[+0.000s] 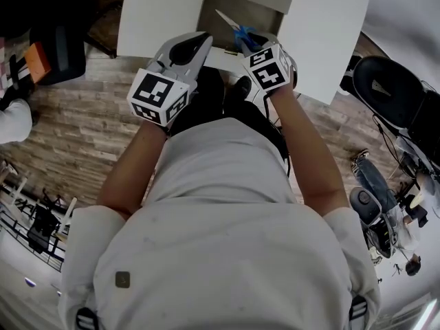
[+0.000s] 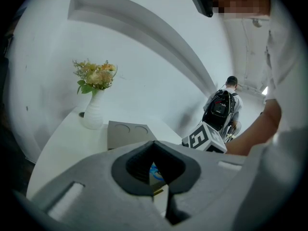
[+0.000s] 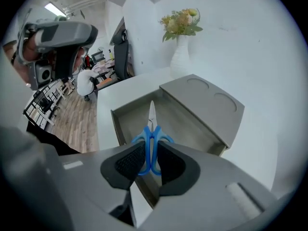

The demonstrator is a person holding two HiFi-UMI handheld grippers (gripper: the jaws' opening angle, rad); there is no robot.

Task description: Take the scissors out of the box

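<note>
The right claw (image 3: 150,160) pinches the scissors (image 3: 151,131) by their blue handles over the box (image 3: 202,114). With so thin a hold they could swivel or slip back in. The left claw (image 2: 154,150) is clenched on nothing.

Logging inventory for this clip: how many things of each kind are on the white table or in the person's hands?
scissors: 1
box: 1
lid: 1
vase of flowers: 1
grippers: 2, the left gripper and the right gripper
Total: 6
</note>
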